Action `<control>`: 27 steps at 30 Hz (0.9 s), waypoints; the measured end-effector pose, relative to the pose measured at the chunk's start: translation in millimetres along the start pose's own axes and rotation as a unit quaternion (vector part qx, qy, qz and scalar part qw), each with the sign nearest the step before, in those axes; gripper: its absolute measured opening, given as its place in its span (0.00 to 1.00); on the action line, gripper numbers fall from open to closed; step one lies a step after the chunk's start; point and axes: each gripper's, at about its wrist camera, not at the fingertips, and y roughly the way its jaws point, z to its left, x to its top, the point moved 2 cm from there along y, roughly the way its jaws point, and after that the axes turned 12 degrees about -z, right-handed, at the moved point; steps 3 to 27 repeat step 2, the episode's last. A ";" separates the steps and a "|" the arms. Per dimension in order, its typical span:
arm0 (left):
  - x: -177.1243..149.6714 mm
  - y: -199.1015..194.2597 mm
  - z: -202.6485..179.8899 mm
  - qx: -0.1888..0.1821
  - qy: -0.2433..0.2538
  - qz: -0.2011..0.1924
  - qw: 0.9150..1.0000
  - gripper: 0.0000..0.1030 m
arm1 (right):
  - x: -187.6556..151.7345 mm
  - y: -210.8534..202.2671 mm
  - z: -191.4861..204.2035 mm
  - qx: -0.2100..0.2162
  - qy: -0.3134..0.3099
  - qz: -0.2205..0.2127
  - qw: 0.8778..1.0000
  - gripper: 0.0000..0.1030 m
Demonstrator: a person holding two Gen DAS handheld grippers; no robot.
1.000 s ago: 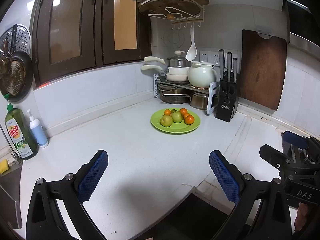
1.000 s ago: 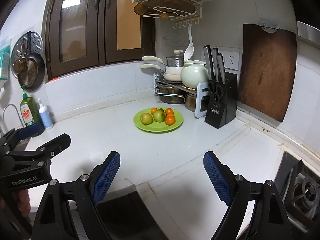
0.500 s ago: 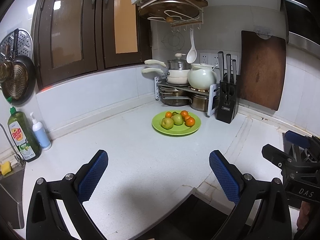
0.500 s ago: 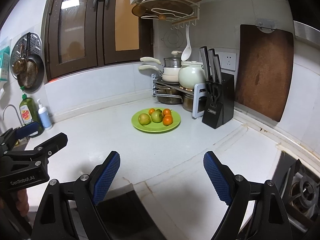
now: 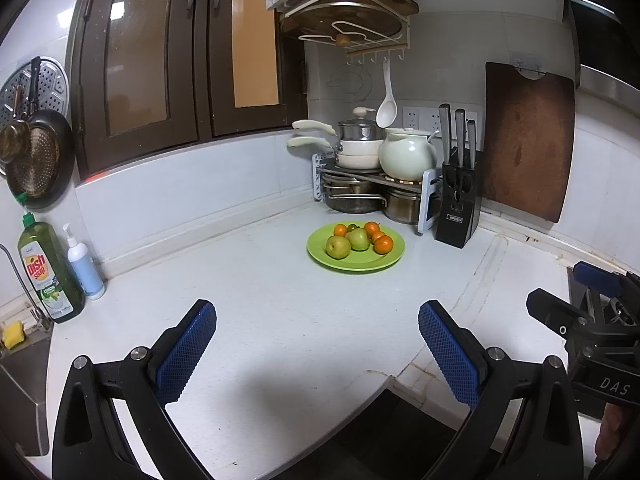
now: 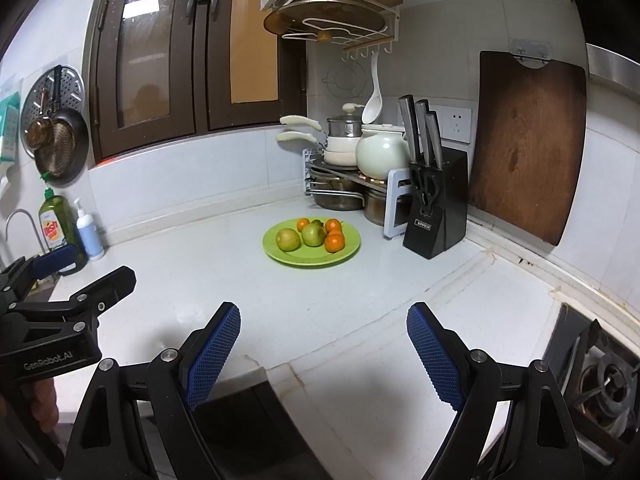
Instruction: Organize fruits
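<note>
A green plate (image 5: pixel 352 265) sits on the white counter near the far corner. It holds two green apples (image 5: pixel 338 247) and several small oranges (image 5: pixel 383 244). The plate also shows in the right wrist view (image 6: pixel 308 259), with apples (image 6: pixel 288 239) and oranges (image 6: pixel 334 243). My left gripper (image 5: pixel 318 354) is open and empty above the counter's front edge, well short of the plate. My right gripper (image 6: pixel 323 354) is open and empty too, to the right of the left one.
A pot rack with pans and a white pot (image 5: pixel 406 156) stands in the corner. A black knife block (image 5: pixel 458 208) is right of the plate. A wooden cutting board (image 5: pixel 526 140) leans on the wall. Dish soap (image 5: pixel 48 276) and a sink are at left, a stove burner (image 6: pixel 600 376) at right.
Both views have shifted slightly: the plate sits a little further left and higher in the right wrist view. Both grippers stay open and empty.
</note>
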 end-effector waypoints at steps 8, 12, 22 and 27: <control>-0.3 0.2 0.8 0.000 -0.001 -0.001 1.000 1.00 | 0.0 0.6 0.1 0.001 0.000 0.001 1.000 0.84; -0.3 0.2 0.8 0.000 -0.001 -0.001 1.000 1.00 | 0.0 0.6 0.1 0.001 0.000 0.001 1.000 0.84; -0.3 0.2 0.8 0.000 -0.001 -0.001 1.000 1.00 | 0.0 0.6 0.1 0.001 0.000 0.001 1.000 0.84; -0.3 0.2 0.8 0.000 -0.001 -0.001 1.000 1.00 | 0.0 0.6 0.1 0.001 0.000 0.001 1.000 0.84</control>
